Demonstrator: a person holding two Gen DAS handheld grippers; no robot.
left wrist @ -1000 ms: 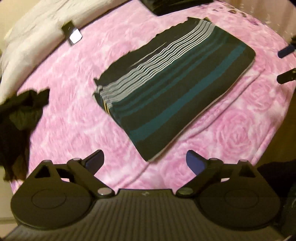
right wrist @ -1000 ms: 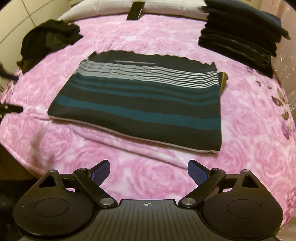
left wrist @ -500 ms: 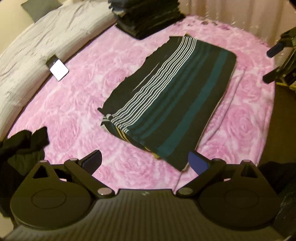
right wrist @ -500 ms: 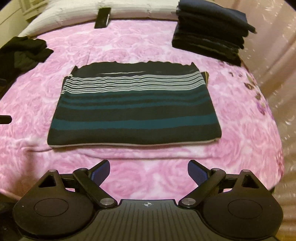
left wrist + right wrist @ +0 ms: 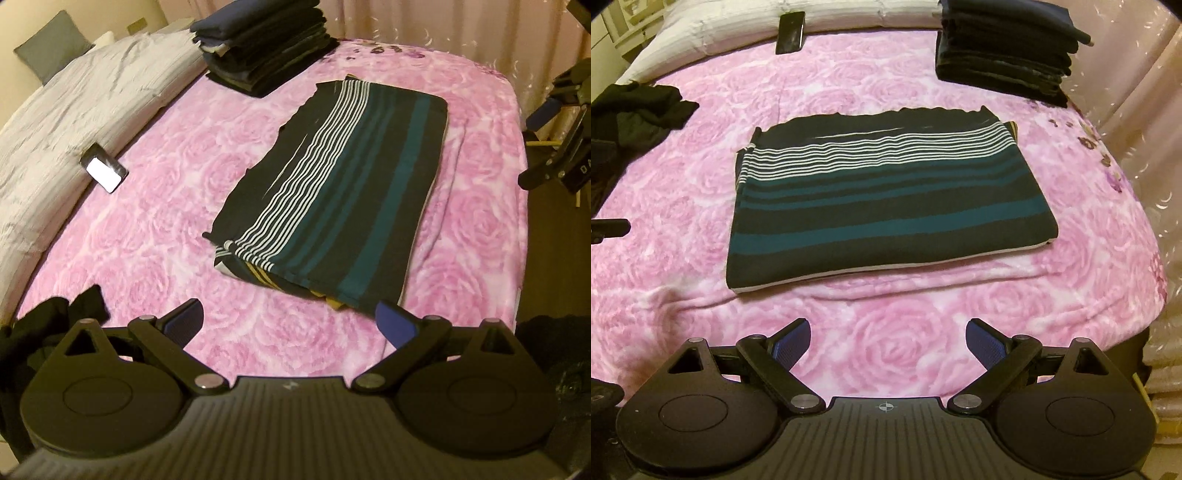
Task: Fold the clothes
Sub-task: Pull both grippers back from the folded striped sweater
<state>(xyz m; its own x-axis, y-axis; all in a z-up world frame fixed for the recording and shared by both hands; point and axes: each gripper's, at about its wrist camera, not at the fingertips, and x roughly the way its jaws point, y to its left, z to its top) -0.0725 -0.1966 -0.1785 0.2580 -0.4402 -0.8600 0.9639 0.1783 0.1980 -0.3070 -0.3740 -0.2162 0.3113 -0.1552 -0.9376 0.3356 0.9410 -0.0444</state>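
Apart, left gripper [image 5: 289, 320] and right gripper [image 5: 888, 338] hover agape near the striped garment [image 5: 886, 195].

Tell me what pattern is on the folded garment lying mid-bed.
The folded garment is black with thin white stripes and wider teal bands, clearest in the right wrist view.

Striped garment [image 5: 886, 206] smooth cloth; pink blanket [image 5: 905, 343] plush fleece; phone [image 5: 104, 172] glossy.

Place: we are in a home bedroom.
Bed: we see a pink rose-print blanket [image 5: 894, 350] spread across it.
Bedding: a white quilt [image 5: 74, 110] lies at 10 o'clock, a grey pillow [image 5: 51, 44] beyond it.
Curtain: pale drapes [image 5: 461, 26] hang at 1 o'clock.
Laundry: a stack of folded dark clothes [image 5: 1004, 48] sits at 1 o'clock.
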